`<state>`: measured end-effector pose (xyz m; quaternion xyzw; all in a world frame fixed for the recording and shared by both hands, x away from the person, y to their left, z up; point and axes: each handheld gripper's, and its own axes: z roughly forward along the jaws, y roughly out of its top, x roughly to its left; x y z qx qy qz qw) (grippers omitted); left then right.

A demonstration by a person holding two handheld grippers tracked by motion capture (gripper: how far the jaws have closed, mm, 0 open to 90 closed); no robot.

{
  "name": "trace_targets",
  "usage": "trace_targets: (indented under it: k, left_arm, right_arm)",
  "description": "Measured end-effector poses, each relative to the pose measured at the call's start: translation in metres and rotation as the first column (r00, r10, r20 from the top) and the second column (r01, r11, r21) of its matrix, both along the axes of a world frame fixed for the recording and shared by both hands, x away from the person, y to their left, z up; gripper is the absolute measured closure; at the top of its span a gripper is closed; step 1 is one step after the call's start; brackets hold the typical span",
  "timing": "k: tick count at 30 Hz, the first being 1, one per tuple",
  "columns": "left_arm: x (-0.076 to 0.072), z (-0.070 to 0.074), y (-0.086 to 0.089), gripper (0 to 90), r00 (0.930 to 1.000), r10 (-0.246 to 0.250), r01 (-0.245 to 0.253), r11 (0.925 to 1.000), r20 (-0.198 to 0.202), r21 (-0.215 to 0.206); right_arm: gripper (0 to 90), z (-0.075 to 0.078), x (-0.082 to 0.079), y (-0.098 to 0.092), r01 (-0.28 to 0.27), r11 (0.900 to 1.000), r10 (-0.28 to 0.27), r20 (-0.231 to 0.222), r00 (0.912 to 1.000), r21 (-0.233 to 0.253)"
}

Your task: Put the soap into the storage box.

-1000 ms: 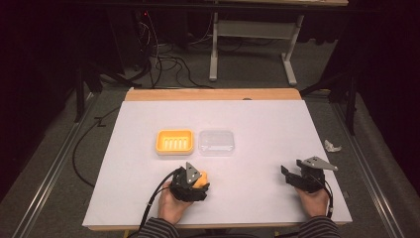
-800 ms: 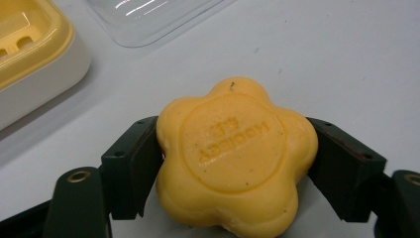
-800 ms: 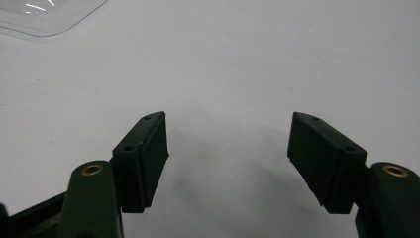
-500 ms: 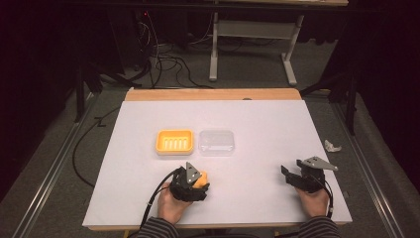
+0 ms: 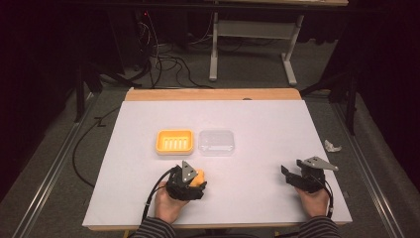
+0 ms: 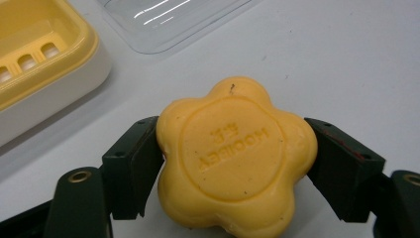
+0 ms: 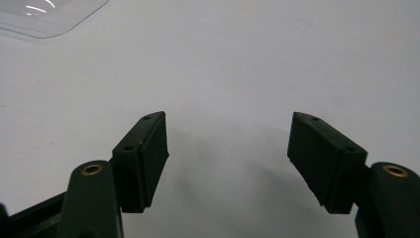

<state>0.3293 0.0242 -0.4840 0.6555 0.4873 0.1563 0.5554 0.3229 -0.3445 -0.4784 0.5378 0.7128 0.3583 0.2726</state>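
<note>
A yellow flower-shaped bar of soap [image 6: 236, 157] with raised lettering sits between the jaws of my left gripper [image 5: 197, 181], which is shut on it near the table's front edge. The soap [image 5: 199, 177] shows as an orange lump at that gripper's tip in the high view. An orange-yellow soap dish [image 5: 175, 142] with a slotted floor lies just beyond it, and its corner [image 6: 34, 59] appears at the upper left of the left gripper view. A clear plastic lid [image 5: 217, 142] rests beside the dish on its right. My right gripper [image 7: 228, 153] is open over bare table at the front right [image 5: 291, 174].
The white table top [image 5: 267, 124] has a wooden strip along its far edge. A small crumpled white scrap [image 5: 333, 146] lies off the right edge on the floor. Cables and a desk frame [image 5: 247, 44] stand on the dark floor beyond the table.
</note>
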Motion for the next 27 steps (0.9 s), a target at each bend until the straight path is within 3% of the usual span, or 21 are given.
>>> trace_targets:
  k: [27]
  left_arm:
    - [0.014, 0.041, 0.022, 26.2, 0.999, 0.035, -0.033, 0.9954, 0.026, -0.089]
  right_arm:
    - [32.3, 0.0, -0.001, -0.001, -0.001, 1.0, 0.001, 0.005, 1.0, 0.007]
